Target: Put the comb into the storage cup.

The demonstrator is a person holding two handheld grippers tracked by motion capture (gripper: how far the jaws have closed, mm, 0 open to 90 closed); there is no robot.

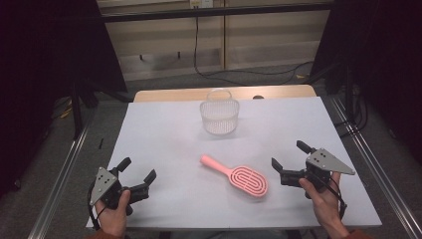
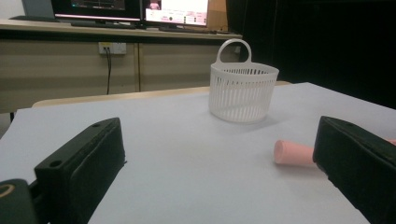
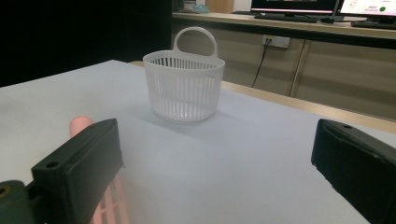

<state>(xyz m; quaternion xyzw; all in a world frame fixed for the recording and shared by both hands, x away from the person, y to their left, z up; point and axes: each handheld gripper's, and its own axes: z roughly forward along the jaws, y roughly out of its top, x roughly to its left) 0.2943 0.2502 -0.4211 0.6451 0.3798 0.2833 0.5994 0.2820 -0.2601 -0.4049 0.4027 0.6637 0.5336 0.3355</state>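
While spread wide, both grippers' fingers (image 1: 124,163) empty.

Even overhead light, soft shadows (dark, murky surroundings).

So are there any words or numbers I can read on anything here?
No readable text.
The monitors behind the table show writing, too small and blurred to read.
The white basket, pink hairbrush, left gripper and right gripper carry no visible labels.
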